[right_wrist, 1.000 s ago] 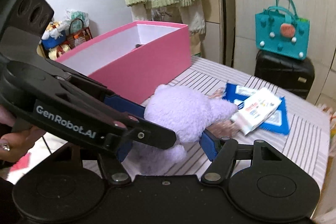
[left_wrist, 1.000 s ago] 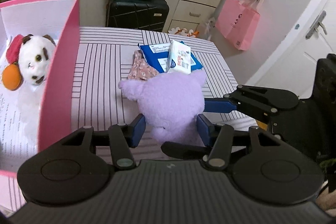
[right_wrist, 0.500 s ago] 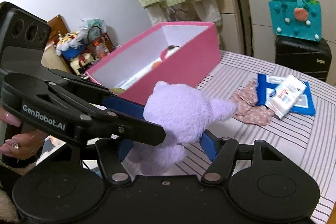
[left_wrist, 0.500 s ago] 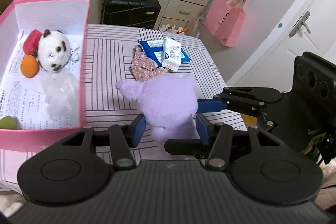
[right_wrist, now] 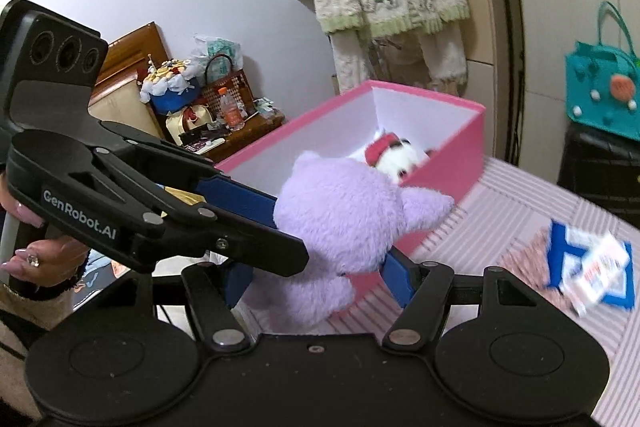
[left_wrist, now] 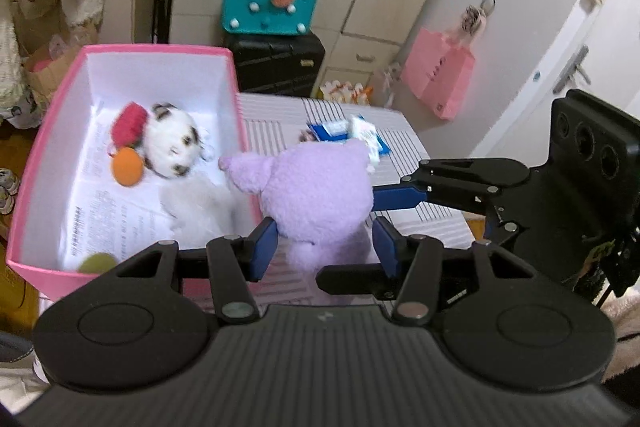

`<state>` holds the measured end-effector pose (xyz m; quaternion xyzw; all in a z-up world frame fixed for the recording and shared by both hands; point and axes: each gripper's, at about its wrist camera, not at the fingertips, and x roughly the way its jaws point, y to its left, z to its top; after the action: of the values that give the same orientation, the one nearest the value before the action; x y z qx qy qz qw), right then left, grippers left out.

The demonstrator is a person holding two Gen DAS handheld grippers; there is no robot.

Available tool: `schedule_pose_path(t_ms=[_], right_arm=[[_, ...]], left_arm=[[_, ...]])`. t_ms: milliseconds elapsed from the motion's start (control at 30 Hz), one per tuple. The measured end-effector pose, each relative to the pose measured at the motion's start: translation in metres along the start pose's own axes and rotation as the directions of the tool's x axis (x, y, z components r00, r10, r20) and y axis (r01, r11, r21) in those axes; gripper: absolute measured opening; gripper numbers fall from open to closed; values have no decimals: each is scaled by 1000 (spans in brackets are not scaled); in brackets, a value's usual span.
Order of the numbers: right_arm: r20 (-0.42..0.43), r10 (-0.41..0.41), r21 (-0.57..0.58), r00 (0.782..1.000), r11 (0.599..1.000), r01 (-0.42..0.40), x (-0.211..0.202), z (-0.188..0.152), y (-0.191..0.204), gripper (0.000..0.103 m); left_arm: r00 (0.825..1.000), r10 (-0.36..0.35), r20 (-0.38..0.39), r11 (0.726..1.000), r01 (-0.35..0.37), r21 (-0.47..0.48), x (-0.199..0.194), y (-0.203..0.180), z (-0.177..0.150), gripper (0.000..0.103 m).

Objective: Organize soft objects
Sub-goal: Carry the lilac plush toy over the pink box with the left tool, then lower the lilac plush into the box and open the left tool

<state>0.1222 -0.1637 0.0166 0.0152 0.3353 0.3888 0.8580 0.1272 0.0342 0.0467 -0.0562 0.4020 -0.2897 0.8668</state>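
Purple plush [left_wrist: 316, 195] above striped tablecloth [left_wrist: 404, 143] (pink box [left_wrist: 36, 163] beside).

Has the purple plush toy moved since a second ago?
Yes. The purple plush toy, gripped by both grippers, has lifted off the striped table toward the pink box, now overlapping its wall.

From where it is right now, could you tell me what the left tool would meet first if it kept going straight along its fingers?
The left tool already grips the purple plush, so that leads. Beyond it, probably the pink box's near wall, though depth is unclear.
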Motion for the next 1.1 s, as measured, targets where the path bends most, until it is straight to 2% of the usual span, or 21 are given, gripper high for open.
schedule_pose_path(t_ms=[133, 267, 400, 600, 867, 900, 1100], right_arm=[[13, 4, -28, 1000, 1000, -3, 18, 21, 8, 73], [32, 4, -64, 999, 998, -2, 36, 37, 14, 72], [9, 30, -48, 1000, 998, -29, 62, 53, 10, 69], [-67, 40, 11, 997, 999, -39, 103, 65, -5, 66], [-151, -3, 48, 989, 999, 10, 132, 59, -13, 65], [-162, -11, 43, 987, 999, 18, 134, 59, -12, 65], [-175, -120, -50, 977, 992, 113, 133, 59, -3, 65]], left_arm=[[998, -12, 66, 999, 15, -43, -13, 27, 3, 51], [997, 8, 80, 995, 0, -96, -14, 57, 9, 51], [996, 47, 72, 991, -37, -129, -5, 84, 17, 51], [999, 46, 20, 974, -40, -222, 19, 123, 25, 51], [998, 30, -55, 972, -42, -232, 44, 144, 21, 51], [998, 38, -59, 972, -50, -230, 45, 146, 20, 54], [990, 125, -70, 978, -135, -159, 38, 145, 20, 56]])
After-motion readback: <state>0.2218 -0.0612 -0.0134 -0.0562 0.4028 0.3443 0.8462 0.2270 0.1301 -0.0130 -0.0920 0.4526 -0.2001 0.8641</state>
